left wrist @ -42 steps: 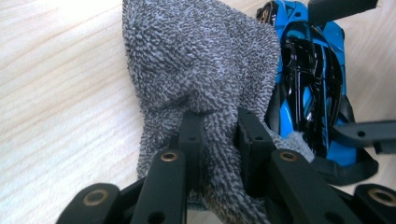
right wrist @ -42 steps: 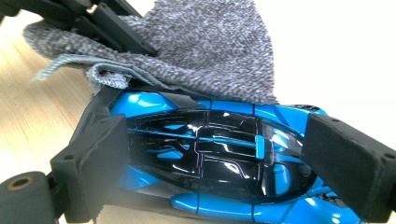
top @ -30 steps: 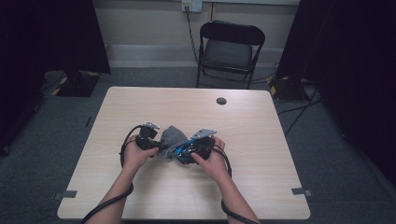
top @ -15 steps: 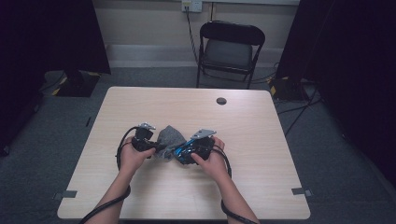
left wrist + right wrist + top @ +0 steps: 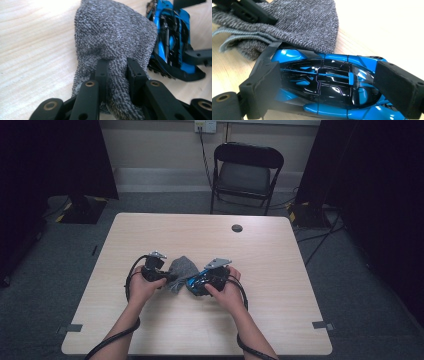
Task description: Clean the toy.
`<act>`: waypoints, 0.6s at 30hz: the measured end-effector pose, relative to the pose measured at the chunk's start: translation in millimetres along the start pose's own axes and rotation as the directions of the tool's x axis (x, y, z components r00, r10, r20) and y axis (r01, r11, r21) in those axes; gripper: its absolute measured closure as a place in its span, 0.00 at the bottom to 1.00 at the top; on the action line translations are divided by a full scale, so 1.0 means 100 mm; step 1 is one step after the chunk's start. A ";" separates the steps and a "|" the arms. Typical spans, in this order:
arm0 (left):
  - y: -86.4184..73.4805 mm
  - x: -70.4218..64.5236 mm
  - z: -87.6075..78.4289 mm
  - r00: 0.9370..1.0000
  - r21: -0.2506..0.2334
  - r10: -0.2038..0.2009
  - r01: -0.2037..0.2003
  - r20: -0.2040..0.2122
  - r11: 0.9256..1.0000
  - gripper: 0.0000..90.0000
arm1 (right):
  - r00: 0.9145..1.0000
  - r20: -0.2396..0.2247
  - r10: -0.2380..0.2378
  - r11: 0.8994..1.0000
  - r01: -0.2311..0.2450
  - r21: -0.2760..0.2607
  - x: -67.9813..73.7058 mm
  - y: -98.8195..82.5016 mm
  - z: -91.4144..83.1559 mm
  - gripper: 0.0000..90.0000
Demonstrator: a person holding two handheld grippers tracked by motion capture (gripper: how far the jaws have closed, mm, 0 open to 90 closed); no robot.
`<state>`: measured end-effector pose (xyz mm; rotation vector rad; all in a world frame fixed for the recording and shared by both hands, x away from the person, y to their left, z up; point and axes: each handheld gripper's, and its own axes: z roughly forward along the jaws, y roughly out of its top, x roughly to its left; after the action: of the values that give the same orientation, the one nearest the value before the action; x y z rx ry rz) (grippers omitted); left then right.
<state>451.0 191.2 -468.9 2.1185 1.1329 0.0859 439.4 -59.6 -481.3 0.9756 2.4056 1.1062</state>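
Near the middle of the pale wooden desk (image 5: 280, 270), a grey knitted sock (image 5: 112, 37) is pinched at one end by the left claw (image 5: 117, 72), while a glossy blue and black toy car (image 5: 324, 85) is clamped lengthwise by the right claw (image 5: 332, 85) just beside it. The car's flank appears to touch the sock, though the contact is partly hidden. Farther off, a small dark round thing (image 5: 237, 228) is seen near the desk's far edge, and a black folding chair (image 5: 247, 172) stands beyond it.
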 end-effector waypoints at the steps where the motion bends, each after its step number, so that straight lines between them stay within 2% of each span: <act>1: -0.01 -0.01 -0.01 1.000 -0.001 0.003 -0.003 0.000 1.000 0.82 | 1.000 0.000 -0.001 1.000 0.001 0.000 0.00 0.00 0.00 0.08; 11: -0.17 -0.04 -0.15 1.000 0.010 0.020 -0.021 0.015 1.000 0.83 | 1.000 0.002 -0.001 1.000 0.001 0.005 0.00 0.01 0.00 0.08; 18: -0.30 -0.02 -0.27 0.999 0.020 0.024 -0.025 0.021 1.000 0.83 | 1.000 0.002 -0.001 1.000 0.001 0.005 0.00 0.01 0.00 0.08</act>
<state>419.0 215.7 -467.0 2.1461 1.0998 0.0637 439.7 -58.9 -480.7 0.9769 2.4083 1.0982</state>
